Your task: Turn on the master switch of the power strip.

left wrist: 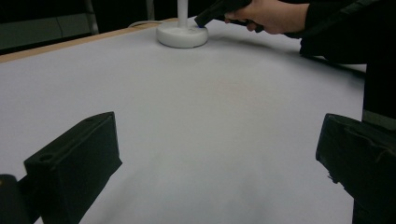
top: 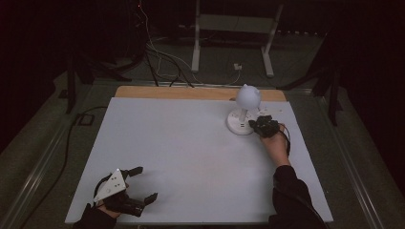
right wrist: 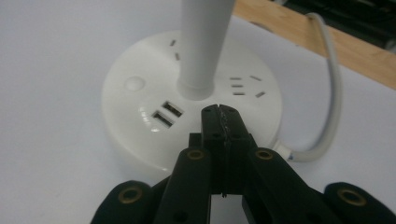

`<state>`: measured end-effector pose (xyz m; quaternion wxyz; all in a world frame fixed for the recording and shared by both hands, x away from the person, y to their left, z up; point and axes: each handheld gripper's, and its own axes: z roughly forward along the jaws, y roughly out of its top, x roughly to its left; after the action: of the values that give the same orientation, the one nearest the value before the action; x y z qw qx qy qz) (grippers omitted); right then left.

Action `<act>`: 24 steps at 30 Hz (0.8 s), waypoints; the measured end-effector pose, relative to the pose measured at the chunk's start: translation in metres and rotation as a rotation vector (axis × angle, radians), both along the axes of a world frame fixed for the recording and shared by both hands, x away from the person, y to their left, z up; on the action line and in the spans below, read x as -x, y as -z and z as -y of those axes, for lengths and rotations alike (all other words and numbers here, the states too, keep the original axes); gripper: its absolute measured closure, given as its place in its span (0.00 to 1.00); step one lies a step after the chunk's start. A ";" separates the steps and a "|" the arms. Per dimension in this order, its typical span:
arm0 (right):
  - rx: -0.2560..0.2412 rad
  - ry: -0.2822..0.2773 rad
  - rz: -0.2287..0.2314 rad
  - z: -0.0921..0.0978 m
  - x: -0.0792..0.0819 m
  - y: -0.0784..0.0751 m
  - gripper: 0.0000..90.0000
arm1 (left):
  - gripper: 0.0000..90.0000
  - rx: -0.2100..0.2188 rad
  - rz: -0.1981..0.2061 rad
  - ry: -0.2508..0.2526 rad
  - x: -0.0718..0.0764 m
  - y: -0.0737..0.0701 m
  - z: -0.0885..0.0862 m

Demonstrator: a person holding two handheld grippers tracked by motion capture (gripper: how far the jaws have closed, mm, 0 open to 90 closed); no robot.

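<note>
A white desk lamp with a round head (top: 248, 97) stands on a round base (top: 240, 125) at the far right of the white table (top: 191, 152). The base (right wrist: 140, 116) carries two USB ports (right wrist: 167, 113), a round button (right wrist: 134, 84) and socket slots around the stem (right wrist: 205, 42). My right gripper (right wrist: 219, 114) is shut with nothing between its jaws. Its tip sits over the top of the base just in front of the stem; I cannot tell whether it touches. My left gripper (top: 144, 184) lies open at the near left of the table, its jaws (left wrist: 217, 163) wide apart over bare tabletop.
A white cable (right wrist: 331, 93) leaves the base toward the wooden far edge (top: 191, 93). Beyond the table are a white frame stand (top: 234, 28) and loose cords on the dark floor (top: 157, 62). The person's right sleeve (top: 293, 200) lies along the table's near right.
</note>
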<state>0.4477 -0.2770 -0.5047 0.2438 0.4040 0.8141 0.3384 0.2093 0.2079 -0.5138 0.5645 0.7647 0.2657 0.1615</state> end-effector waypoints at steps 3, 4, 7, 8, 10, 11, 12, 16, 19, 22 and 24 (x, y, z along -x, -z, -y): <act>-0.002 0.006 0.013 0.000 0.002 0.000 1.00 | 0.00 0.002 0.002 -0.001 0.000 0.000 0.000; -0.007 0.011 0.018 0.000 0.002 0.001 1.00 | 0.00 0.002 0.003 -0.001 0.000 0.000 0.000; -0.031 0.026 0.037 0.001 0.003 0.000 1.00 | 0.00 0.000 0.004 -0.001 0.000 0.000 -0.001; -0.042 0.025 0.038 0.002 0.004 -0.001 1.00 | 0.00 0.001 0.003 -0.001 0.000 0.000 -0.001; -0.049 0.029 0.043 0.003 0.004 -0.003 1.00 | 0.00 0.001 0.000 -0.001 0.000 0.000 0.000; -0.058 0.024 0.044 0.003 0.005 -0.005 1.00 | 0.00 0.002 -0.001 -0.001 0.000 0.000 0.000; -0.063 0.025 0.045 0.003 0.005 -0.006 1.00 | 0.00 0.002 -0.001 -0.001 0.000 0.000 0.000; -0.070 0.018 0.038 0.003 0.007 -0.011 0.96 | 0.00 0.002 0.002 -0.001 0.000 0.000 0.000; -0.084 0.011 0.026 0.002 0.009 -0.013 0.88 | 0.00 0.001 0.004 -0.001 0.000 -0.001 0.000; -0.083 0.003 0.013 0.000 0.010 -0.014 0.76 | 0.00 0.001 0.004 -0.001 0.000 -0.001 0.000; -0.094 0.002 0.010 -0.001 0.012 -0.015 0.67 | 0.00 0.000 0.004 0.000 0.000 -0.001 0.000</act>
<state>0.4355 -0.2761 -0.4902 0.2290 0.4142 0.7957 0.3779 0.2088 0.2080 -0.5130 0.5652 0.7641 0.2646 0.1631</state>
